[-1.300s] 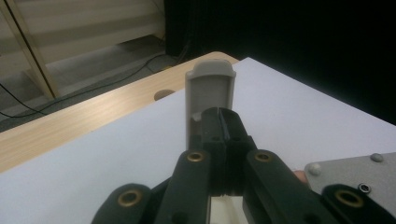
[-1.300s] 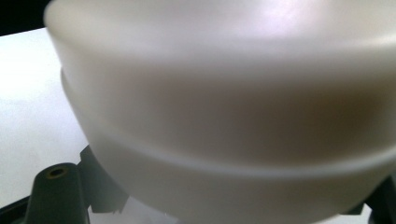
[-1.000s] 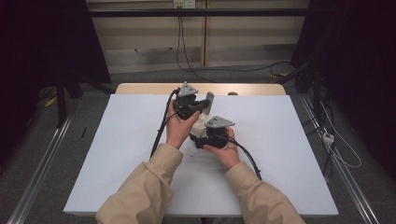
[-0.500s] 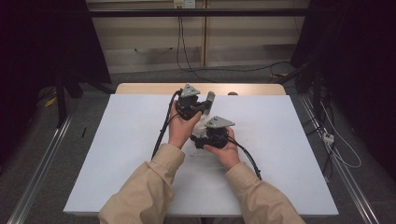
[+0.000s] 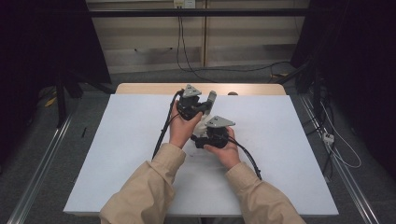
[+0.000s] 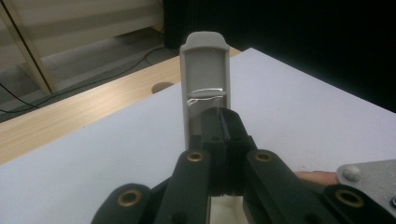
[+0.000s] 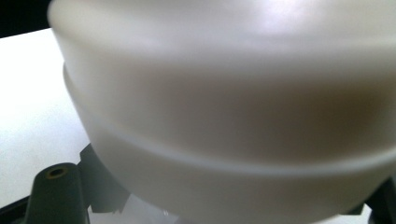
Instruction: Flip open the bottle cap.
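High view: both grippers mid-table (image 5: 140,140), edges distant.

Person in tan long sleeves (image 5: 149,186), each hand on a black two-jaw gripper. Left gripper (image 6: 219,140): black jaws on linked arms with brass-ringed pivots (image 6: 195,156). Behind each gripper's jaws sits a grey three-cornered plate (image 5: 220,122), and a black cable (image 5: 161,135) trails rearward.
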{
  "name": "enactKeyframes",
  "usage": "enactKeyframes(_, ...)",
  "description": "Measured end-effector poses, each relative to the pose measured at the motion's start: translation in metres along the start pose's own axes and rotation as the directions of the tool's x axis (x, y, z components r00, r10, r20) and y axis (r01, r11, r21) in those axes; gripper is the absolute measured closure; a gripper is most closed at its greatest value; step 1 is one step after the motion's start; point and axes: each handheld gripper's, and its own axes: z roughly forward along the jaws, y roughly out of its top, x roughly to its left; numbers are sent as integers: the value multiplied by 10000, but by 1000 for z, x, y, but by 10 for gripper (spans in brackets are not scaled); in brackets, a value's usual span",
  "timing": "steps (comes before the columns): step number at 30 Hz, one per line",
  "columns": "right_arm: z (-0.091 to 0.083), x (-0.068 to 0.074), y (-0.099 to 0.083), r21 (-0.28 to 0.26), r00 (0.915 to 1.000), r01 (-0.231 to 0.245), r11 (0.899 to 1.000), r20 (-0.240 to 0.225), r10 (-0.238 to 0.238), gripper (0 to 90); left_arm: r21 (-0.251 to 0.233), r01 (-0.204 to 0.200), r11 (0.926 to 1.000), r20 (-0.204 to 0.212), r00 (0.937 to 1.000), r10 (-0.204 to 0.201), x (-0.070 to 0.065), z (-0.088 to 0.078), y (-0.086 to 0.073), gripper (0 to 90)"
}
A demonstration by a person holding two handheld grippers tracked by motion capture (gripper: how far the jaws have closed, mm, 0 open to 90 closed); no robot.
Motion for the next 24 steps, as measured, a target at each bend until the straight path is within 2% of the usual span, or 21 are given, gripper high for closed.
enactKeyframes(14, 0, -2, 0, -14, 9998, -199, 9998, -12, 199, 184, 187, -38, 9998, 110, 9999, 36, -1, 6, -3, 900)
enactKeyframes(24, 0, -1, 0, 20, 10000, -35, 10000, 4, 35, 185, 227, -1, 9997, 99, 10000, -1, 0, 9, -5, 900)
